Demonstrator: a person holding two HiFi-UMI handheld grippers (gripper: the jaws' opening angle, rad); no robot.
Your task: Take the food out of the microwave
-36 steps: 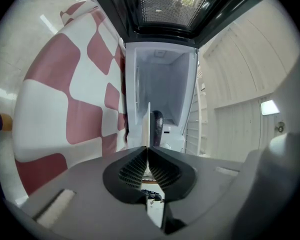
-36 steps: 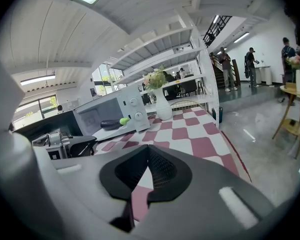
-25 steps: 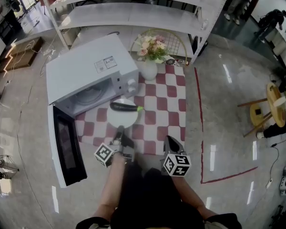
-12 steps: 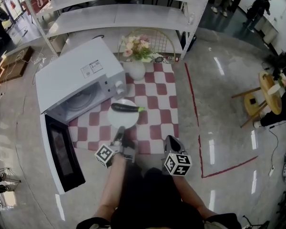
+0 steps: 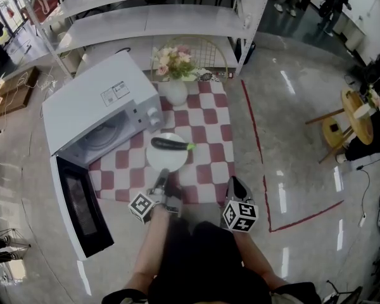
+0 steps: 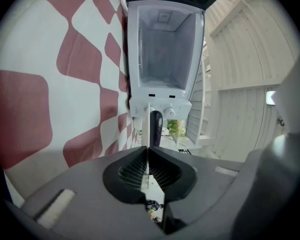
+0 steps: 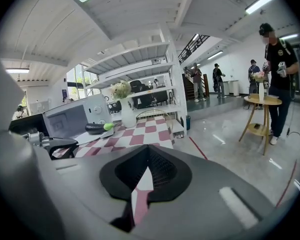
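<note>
The left gripper (image 6: 148,151) had its jaws clenched on the near rim of a white plate (image 5: 154,161), which showed edge-on as a thin pale line between the pads; the right gripper (image 7: 148,150) had its jaws pressed together on nothing, and it hung low beside the person's body (image 5: 235,183), well apart from the plate.

On the plate lay a dark eggplant (image 5: 170,144) with a green stem end, crosswise to the gripper; plate and eggplant were already outside the microwave (image 5: 95,100), over the red-and-white checked tablecloth (image 5: 210,164); whether the plate rested on the cloth or was carried just above it could not be told.

The microwave cavity stood empty behind, its door (image 5: 76,201) swung fully open to the person's left; a white vase of flowers (image 5: 173,91) stood beyond the plate, near the microwave's control corner.

The step in hand looked like setting the plate down; since the hold was on one rim only, the far side would tend to sag, so the wrist should stay level and the move slow, or the round eggplant might roll off; the plate should land on open cloth, clear of the vase and the door; the jaws should part only once the plate sat flat.
</note>
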